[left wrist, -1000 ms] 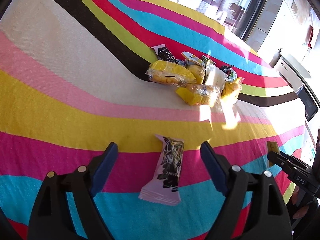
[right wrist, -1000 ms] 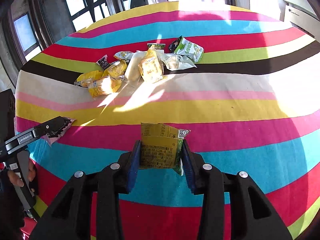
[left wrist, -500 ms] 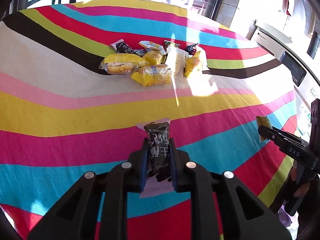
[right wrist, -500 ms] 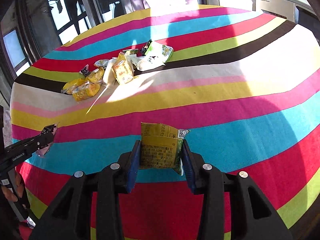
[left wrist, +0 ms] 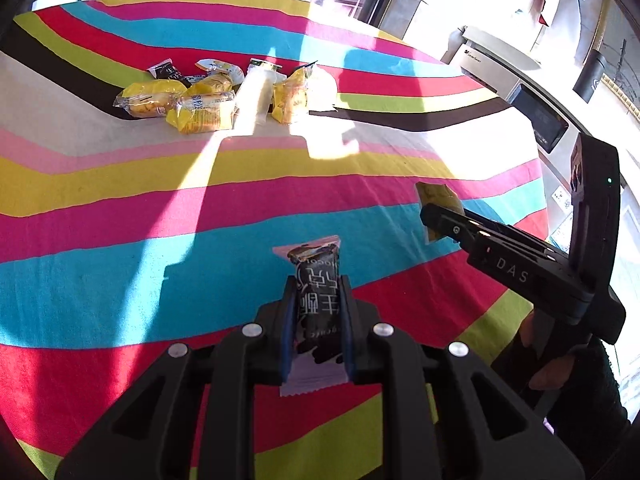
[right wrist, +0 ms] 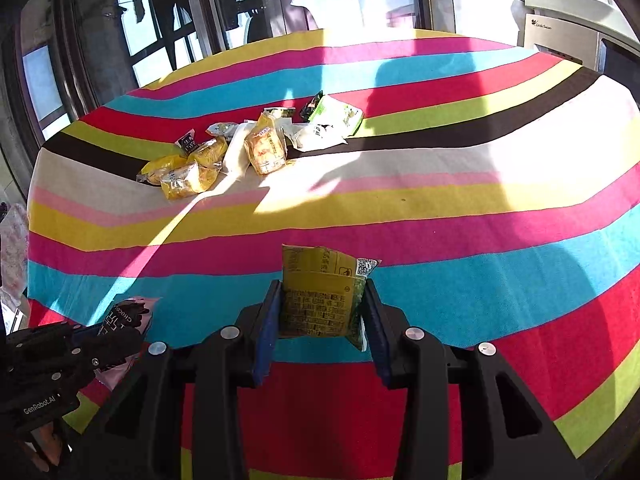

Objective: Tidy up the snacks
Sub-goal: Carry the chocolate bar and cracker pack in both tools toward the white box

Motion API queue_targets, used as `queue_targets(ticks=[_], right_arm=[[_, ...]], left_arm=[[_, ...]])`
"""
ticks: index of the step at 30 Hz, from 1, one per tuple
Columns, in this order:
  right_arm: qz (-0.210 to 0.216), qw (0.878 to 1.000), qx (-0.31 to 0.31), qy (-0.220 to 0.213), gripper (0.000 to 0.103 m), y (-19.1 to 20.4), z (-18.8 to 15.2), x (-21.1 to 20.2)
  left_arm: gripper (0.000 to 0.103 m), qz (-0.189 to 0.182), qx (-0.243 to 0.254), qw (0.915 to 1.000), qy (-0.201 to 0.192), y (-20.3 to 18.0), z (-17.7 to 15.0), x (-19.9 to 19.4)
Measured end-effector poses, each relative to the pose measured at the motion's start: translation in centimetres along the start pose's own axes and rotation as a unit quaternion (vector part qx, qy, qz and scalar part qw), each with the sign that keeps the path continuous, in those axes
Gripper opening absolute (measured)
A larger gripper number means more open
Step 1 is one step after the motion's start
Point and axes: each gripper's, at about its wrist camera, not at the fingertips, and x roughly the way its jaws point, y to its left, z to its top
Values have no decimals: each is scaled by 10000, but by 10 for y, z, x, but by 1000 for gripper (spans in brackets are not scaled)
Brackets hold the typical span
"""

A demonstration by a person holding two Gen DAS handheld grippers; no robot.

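My left gripper (left wrist: pixel 317 284) is shut on a black-and-white chocolate bar packet (left wrist: pixel 316 296) and holds it above the striped tablecloth (left wrist: pixel 120 264). My right gripper (right wrist: pixel 322 286) is shut on a yellow-green snack packet (right wrist: pixel 320 300), also above the cloth. Each gripper shows in the other's view: the right one (left wrist: pixel 430 208) with its yellow packet (left wrist: pixel 436 196), the left one (right wrist: pixel 120 328) with its chocolate packet (right wrist: pixel 126 314). A pile of several snack packets (left wrist: pixel 224 92) lies at the far side of the table; it also shows in the right wrist view (right wrist: pixel 248 144).
The round table's near edge runs just below both grippers. A white appliance (left wrist: pixel 500 64) stands beyond the table on the right. Windows (right wrist: pixel 160 40) are behind the table. A person's hand (left wrist: pixel 552 368) holds the right gripper's handle.
The left gripper closed on the chocolate bar packet and lifted it off the cloth. Both grippers pulled back toward the near edge, and the right gripper now sits closer to the left.
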Motion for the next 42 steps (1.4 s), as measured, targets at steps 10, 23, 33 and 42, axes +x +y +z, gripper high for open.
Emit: queue_targets(ticks=[10, 23, 33, 42], right_arm=[[344, 9980, 521, -26, 40, -43, 2, -51], [118, 9980, 585, 203, 40, -91, -54, -131], [-207, 9944, 1036, 68, 40, -128, -101, -183], [-826, 9807, 1767, -155, 40, -177, -147, -216]], left_arm=[[20, -381, 292, 9987, 152, -37, -1, 5], [20, -1163, 642, 9889, 668, -102, -15, 24], [20, -1646, 1551, 9701, 880, -187, -29, 23], [20, -2122, 2568, 9333, 1343, -277, -68, 36]])
